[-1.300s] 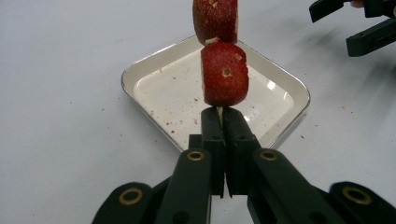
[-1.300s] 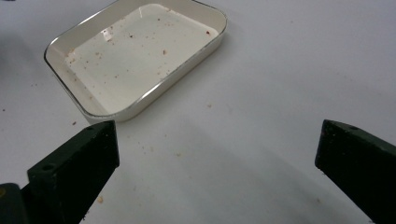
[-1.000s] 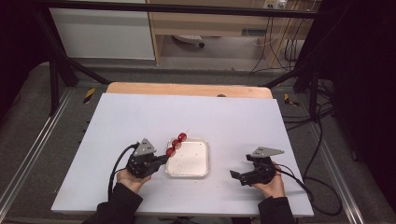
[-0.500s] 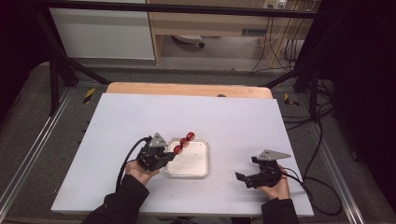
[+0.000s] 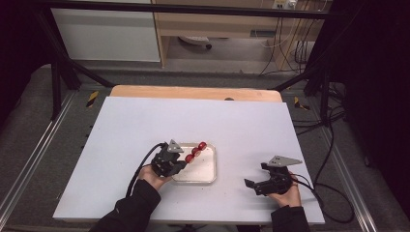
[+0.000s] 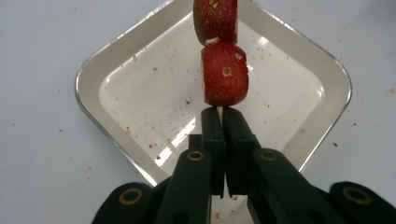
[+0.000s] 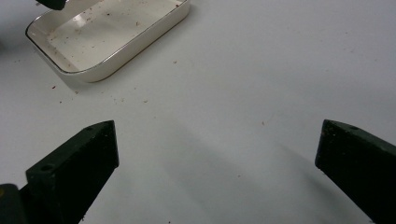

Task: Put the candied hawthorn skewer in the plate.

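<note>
A thin wooden skewer threaded with red fruit pieces [image 5: 195,150] [image 6: 225,79] hangs over the white square dish [image 5: 208,174] [image 6: 100,79]. My left gripper [image 5: 180,162] [image 6: 221,114] is shut on the skewer's bare end, at the dish's left side, with the fruit pointing out over the dish. The dish is speckled with red crumbs inside. My right gripper [image 5: 256,185] [image 7: 217,154] rests open near the table's front right, nothing between its jaws; the dish [image 7: 154,28] lies ahead of it to the left.
The white table top [image 5: 145,121] carries the dish near its front middle. A wooden strip [image 5: 193,92] runs along the far edge. Metal rails and black frame legs flank the table, and cables trail on the floor at the right.
My left gripper has carried the skewer rightward and a little down, from beside the dish to over it. The right gripper has stayed put.
</note>
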Available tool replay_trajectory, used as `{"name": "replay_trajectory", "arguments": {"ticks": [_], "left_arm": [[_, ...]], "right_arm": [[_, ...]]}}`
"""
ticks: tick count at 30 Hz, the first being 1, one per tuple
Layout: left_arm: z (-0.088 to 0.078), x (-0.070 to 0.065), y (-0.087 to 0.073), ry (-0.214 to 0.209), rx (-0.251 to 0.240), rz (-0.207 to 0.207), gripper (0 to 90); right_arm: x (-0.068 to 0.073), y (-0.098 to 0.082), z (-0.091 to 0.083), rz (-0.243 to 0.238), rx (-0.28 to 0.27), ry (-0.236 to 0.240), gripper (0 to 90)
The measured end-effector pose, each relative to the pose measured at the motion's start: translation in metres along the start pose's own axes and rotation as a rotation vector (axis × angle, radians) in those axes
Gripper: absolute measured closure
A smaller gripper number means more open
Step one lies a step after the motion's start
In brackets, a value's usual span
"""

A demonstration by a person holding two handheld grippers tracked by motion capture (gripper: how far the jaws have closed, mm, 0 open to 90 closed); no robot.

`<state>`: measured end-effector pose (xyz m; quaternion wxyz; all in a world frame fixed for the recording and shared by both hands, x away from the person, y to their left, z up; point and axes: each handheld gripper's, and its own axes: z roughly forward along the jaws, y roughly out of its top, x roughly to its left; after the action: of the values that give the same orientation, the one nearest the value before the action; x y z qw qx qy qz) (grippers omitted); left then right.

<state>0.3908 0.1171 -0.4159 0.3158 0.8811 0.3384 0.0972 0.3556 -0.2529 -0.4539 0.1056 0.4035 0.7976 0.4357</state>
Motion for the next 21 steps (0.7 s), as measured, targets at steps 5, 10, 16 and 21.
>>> {"name": "replay_trajectory", "arguments": {"ticks": [5,10,16,21], "left_arm": [[0.007,-0.001,-0.002,0.013,0.042,-0.013,87.9],[0.012,-0.002,-0.003,0.020,0.072,-0.025,87.9],[0.014,-0.003,-0.004,0.044,0.100,-0.036,87.6],[0.014,-0.003,-0.004,0.042,0.100,-0.038,87.0]], "right_arm": [[0.000,0.000,0.000,0.000,0.000,0.003,0.2],[-0.001,-0.001,0.001,-0.003,0.000,0.001,0.2],[-0.001,-0.001,0.001,-0.001,-0.003,0.003,0.2],[-0.001,-0.001,0.000,-0.002,-0.004,0.002,0.2]]}}
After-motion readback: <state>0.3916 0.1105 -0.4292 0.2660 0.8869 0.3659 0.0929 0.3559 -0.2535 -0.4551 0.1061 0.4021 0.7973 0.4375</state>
